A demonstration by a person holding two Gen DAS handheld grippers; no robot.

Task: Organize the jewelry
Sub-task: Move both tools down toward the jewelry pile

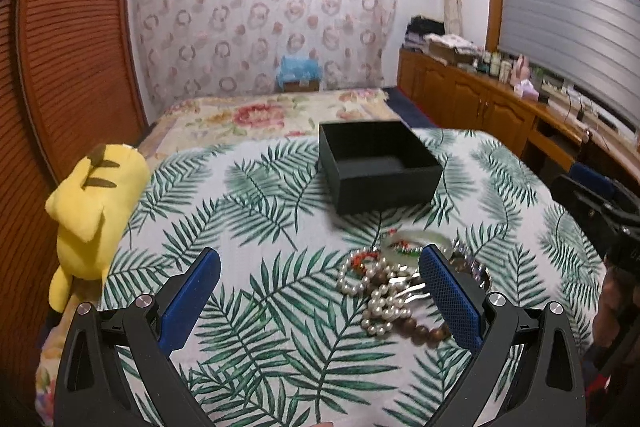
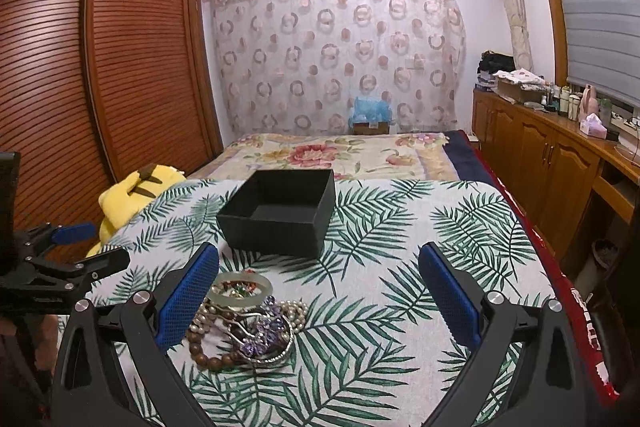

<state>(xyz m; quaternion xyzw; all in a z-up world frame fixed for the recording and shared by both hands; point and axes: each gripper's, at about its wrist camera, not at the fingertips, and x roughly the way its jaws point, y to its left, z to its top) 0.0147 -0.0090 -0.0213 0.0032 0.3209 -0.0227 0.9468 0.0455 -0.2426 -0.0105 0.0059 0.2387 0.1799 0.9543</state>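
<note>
Both our left gripper [image 1: 320, 287] and right gripper [image 2: 320, 283] hang with fingers spread wide, empty. The tangled jewelry pile [image 2: 244, 323] lies at our right gripper's 8 o'clock; the open black box [image 2: 280, 215] waits at 12. We should pinch one outer strand, lifting slowly to free it.

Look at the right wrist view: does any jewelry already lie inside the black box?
No. The black box shows only its bare dark floor, while the jewelry pile lies on the leaf-print cloth in front of it.
</note>
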